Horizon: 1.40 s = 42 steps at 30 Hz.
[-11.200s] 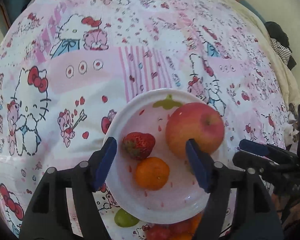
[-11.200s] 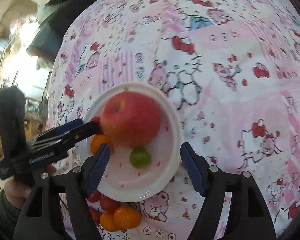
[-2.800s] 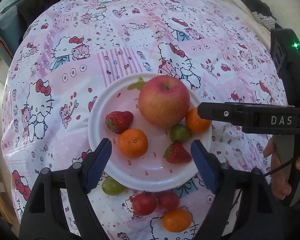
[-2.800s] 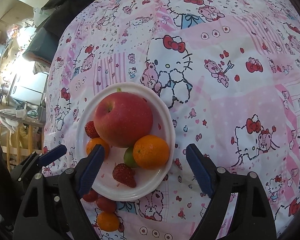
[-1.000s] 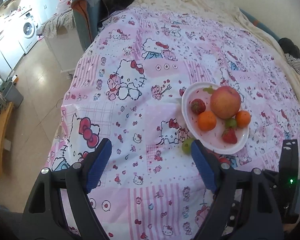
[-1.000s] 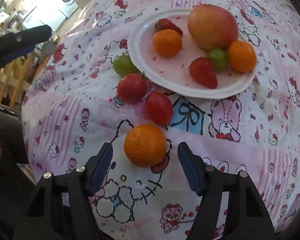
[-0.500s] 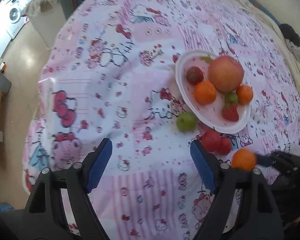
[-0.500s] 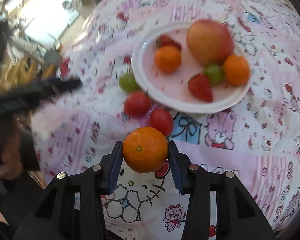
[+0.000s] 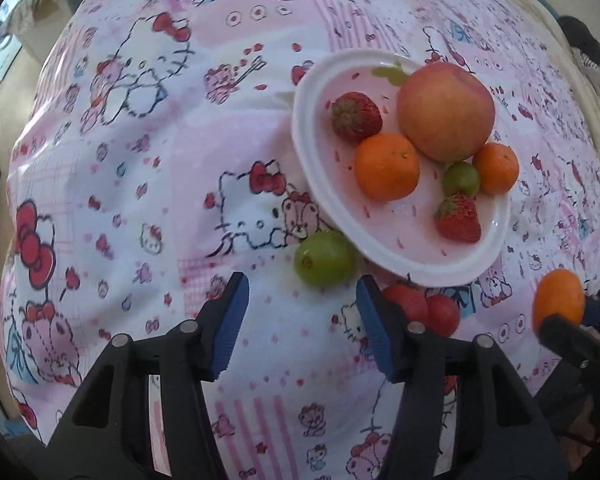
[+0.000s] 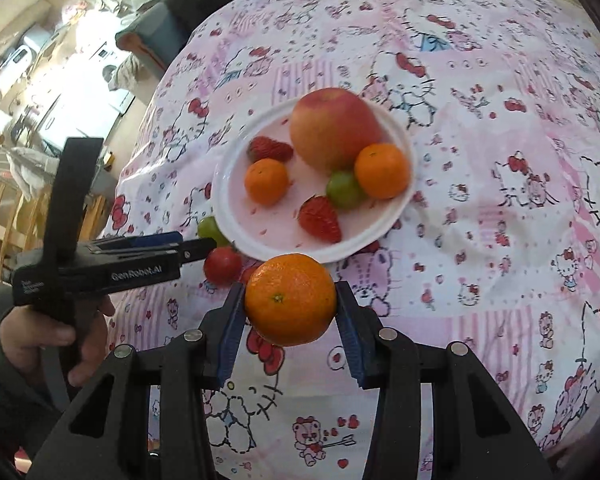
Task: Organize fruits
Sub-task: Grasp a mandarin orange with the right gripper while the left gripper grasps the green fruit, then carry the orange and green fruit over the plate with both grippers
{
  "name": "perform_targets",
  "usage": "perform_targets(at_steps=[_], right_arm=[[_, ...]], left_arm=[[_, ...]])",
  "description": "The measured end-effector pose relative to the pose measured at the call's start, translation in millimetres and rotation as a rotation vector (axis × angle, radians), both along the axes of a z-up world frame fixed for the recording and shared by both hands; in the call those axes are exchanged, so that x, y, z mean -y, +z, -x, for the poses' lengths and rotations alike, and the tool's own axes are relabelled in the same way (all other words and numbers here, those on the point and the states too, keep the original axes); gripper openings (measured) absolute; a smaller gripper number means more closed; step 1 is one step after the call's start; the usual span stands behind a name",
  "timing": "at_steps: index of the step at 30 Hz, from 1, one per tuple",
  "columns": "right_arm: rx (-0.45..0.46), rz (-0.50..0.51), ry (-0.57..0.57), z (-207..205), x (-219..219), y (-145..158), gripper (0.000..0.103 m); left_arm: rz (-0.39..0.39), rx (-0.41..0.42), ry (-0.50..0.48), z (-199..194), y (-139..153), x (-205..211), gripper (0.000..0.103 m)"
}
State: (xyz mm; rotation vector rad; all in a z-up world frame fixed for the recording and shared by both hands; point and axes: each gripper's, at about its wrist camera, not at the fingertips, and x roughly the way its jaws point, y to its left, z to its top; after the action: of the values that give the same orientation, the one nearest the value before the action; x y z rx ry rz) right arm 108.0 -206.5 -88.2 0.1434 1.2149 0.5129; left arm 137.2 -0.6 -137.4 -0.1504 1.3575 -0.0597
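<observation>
Setting: a bed covered with a pink and white cartoon-cat quilt [image 10: 500,128]; a cluttered room shows at the far left of the right wrist view.

Plate: a white plate [image 10: 236,168] lies on the quilt and holds six fruits.

On the plate: a large red-yellow apple [image 10: 334,128] at the far side; two tangerines [image 10: 266,182], one touching the apple; two strawberries [image 10: 319,219]; one green grape [image 10: 343,189] tucked between the apple, a tangerine and a strawberry.

Off the plate: a second green grape [image 9: 325,257] lies on the quilt, touching the plate's near rim; two red cherry tomatoes [image 9: 424,310] lie side by side just beside the rim, nearer the cameras.

Right gripper: the right gripper [image 10: 290,308] has its blue-padded jaws clamped on a tangerine, the held tangerine [image 10: 290,299], gripped on both sides and lifted clear of the quilt, just short of the plate's near rim.

Left gripper: the left gripper [image 9: 300,316] hangs over the quilt with its jaws spread wide and nothing between them; the loose green grape lies just ahead of the gap between its tips.

Person: a hand [image 10: 56,336] in a dark sleeve grips the left gripper's handle, seen at the left of the right wrist view.
</observation>
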Motion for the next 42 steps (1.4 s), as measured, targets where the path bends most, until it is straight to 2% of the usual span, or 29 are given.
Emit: perform_targets(at_steps=[2, 3, 7, 10, 24, 28, 35, 42], right_arm=[[-0.002, -0.005, -0.016, -1, 7, 0, 0.046], [-0.005, -0.008, -0.020, -1, 9, 0, 0.046], [-0.019, -0.014, -0.029, -2, 14, -1, 0.046], [-0.017, -0.017, -0.031, -3, 15, -1, 0.046], [0.009, -0.013, -0.029, 0, 12, 6, 0.046], [0.010, -0.005, -0.030, 1, 11, 6, 0.046], [0.018, 0.012, -0.067, -1, 14, 7, 0.046], [0.015, 0.041, -0.080, -1, 13, 4, 0.046]], left_arm=[[0.000, -0.002, -0.001, -4, -2, 2, 0.051], [-0.002, -0.001, 0.002, -6, -3, 3, 0.046], [0.009, 0.002, -0.011, -10, -8, 9, 0.039], [0.011, 0.021, -0.048, -10, -7, 15, 0.025], [-0.021, 0.051, -0.048, 20, 10, 2, 0.025], [-0.046, 0.088, -0.021, 27, 23, -7, 0.025], [-0.045, 0.191, 0.017, 35, 52, -16, 0.025], [-0.038, 0.235, 0.031, 38, 64, -26, 0.025]])
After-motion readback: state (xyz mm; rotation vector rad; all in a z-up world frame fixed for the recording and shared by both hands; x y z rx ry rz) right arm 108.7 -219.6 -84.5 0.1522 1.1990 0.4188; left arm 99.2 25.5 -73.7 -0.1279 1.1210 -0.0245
